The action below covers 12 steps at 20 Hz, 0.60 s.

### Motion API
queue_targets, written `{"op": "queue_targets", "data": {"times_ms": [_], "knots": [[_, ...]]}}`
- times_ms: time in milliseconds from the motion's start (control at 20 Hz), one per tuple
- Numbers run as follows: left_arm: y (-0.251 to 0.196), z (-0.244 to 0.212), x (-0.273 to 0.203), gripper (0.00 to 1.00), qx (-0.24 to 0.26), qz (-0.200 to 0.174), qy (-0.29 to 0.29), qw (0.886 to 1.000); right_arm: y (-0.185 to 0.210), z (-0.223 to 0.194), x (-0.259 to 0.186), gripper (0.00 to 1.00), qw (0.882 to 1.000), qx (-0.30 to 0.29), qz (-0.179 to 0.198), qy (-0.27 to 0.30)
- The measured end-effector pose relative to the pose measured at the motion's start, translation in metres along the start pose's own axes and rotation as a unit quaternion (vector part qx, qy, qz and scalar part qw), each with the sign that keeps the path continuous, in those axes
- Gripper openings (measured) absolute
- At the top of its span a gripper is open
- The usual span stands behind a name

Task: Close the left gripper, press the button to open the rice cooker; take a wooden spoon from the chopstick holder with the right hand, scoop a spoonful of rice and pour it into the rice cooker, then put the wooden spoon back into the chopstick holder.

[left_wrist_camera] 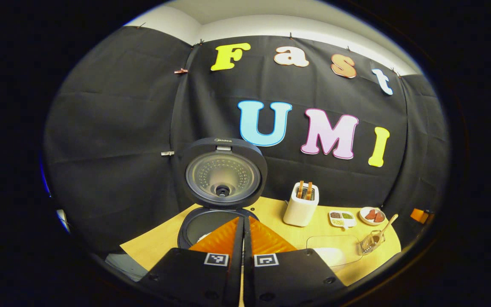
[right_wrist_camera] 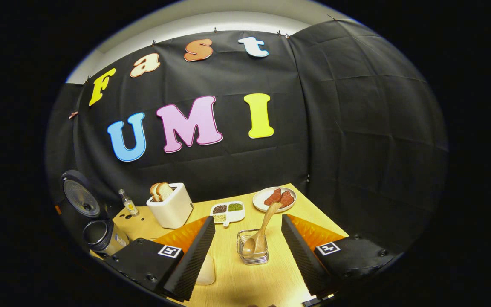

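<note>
the rice cooker (left_wrist_camera: pixel 222 192) stands at the left end of the bench (left_wrist_camera: pixel 271 213), a dark round pot with its lid swung fully up, showing a silvery dimpled inner plate with a dark vent knob at its centre. the left gripper (left_wrist_camera: pixel 243 232) hangs just in front of its open rim, fingers pressed together on nothing. further right sit a white toaster (right_wrist_camera: pixel 170 209) with bread slices, a divided dish of grains (right_wrist_camera: pixel 227 212) and a plate of red slices (right_wrist_camera: pixel 274 199). in the right gripper view, the wooden spoon (right_wrist_camera: pixel 259 236) leans bowl-down in the clear chopstick holder (right_wrist_camera: pixel 252 251), between the spread fingers of the right gripper (right_wrist_camera: pixel 247 245), untouched.
</note>
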<state>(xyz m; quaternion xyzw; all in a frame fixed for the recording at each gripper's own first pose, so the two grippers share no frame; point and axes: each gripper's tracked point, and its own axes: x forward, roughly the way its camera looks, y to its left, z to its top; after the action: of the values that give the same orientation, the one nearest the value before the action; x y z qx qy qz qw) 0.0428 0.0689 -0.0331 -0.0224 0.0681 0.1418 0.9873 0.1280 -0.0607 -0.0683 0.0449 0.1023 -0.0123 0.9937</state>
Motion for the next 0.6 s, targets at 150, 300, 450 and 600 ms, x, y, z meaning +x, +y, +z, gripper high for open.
{"op": "queue_targets", "data": {"times_ms": [150,300,450,600], "knots": [[-0.028,-0.030,-0.008,0.28,0.002,-0.031,0.034,0.999,-0.010,-0.005,0.023,0.98,1.000,-0.020,-0.003,0.006],[-0.050,-0.052,-0.011,0.55,0.031,-0.051,0.051,0.997,-0.022,-0.014,0.047,0.99,1.000,-0.018,-0.009,0.022],[-0.058,-0.056,-0.011,0.99,0.075,-0.038,0.054,0.995,-0.029,-0.026,0.072,0.98,0.999,-0.023,-0.009,0.039],[-0.072,-0.053,-0.016,0.96,0.070,-0.037,0.052,0.995,-0.032,-0.037,0.096,0.98,0.998,-0.030,-0.003,0.055]]}}
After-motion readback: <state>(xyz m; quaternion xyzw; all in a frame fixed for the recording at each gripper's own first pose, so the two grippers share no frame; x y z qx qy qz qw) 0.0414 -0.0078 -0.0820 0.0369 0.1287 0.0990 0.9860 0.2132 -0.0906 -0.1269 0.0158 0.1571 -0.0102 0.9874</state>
